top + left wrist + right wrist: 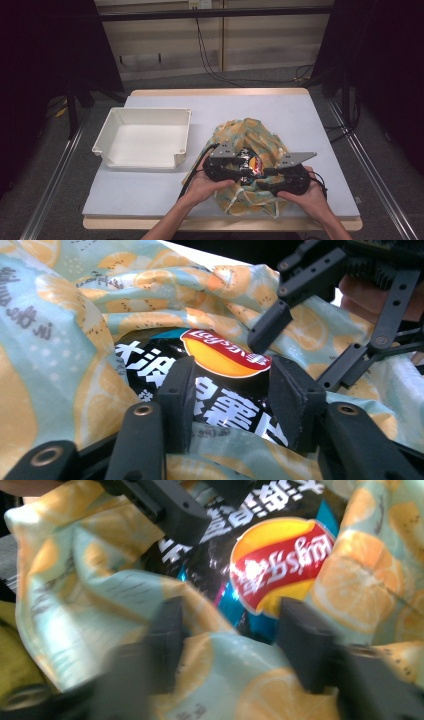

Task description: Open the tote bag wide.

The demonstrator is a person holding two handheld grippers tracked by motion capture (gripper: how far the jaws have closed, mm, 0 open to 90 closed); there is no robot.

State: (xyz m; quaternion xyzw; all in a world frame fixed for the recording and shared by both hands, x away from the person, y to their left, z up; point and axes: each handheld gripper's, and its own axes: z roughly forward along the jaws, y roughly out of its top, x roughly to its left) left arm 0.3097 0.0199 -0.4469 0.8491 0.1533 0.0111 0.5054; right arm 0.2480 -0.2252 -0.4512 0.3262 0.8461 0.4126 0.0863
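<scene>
A cloth bag (248,134) printed with orange slices on pale blue lies at the front right of the table, its mouth towards the person. Inside it sits a black chip packet (255,164) with a red and yellow logo (223,353) (281,565). My left gripper (232,390) is at the bag's mouth, jaws apart, with the packet and the cloth rim showing between them. Opposite it is my right gripper (230,640), blurred, jaws apart over a fold of cloth (220,655). Neither pair of pads visibly presses on anything. Both hands hold the grippers close together (252,172).
A white empty plastic tray (107,134) stands left of the bag on the pale mat (280,107). White drawstrings (235,200) trail from the bag near the front edge. Cables run across the floor behind the table.
</scene>
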